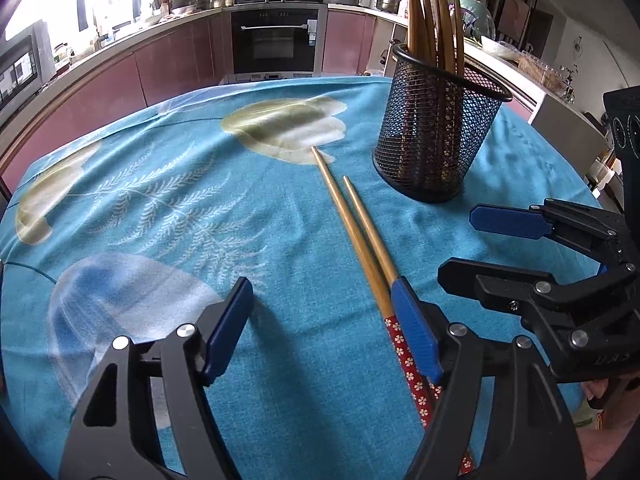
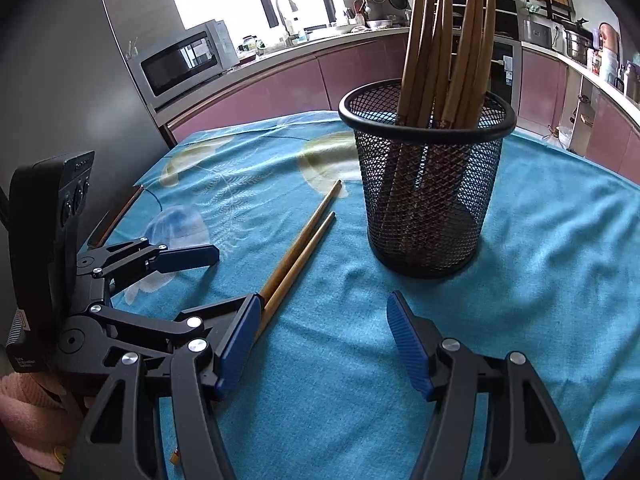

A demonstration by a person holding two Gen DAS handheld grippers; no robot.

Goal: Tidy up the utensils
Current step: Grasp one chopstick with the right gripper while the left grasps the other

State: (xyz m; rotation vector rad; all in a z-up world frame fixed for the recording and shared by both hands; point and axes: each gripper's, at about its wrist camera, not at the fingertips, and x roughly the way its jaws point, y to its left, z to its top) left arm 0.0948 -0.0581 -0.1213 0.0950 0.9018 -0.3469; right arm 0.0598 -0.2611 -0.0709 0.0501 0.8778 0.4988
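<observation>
Both my grippers hang over the table with the blue cloth (image 1: 160,208), tilted down.

My left gripper (image 1: 324,320) has its jaws apart, nothing between the pads. Its right pad (image 1: 414,326) sits just beside or on top of the two loose chopsticks (image 1: 360,236); I can't tell if it touches them. The chopsticks lie side by side on the cloth, thin tips pointing away toward the far side, red flowered handle ends near me and partly under that pad.

My right gripper (image 2: 320,340) also has its jaws apart, only bare cloth between the pads. Its left pad (image 2: 236,344) is near the chopsticks' handle end in the right wrist view.

The black mesh cup (image 1: 436,128) stands upright on the cloth, beyond the loose pair and to the right of them, not touching. A bunch of wooden chopsticks (image 2: 444,40) stands in it, thin tips up, leaning on the rim.

Kitchen counter and oven (image 1: 276,40) behind.
</observation>
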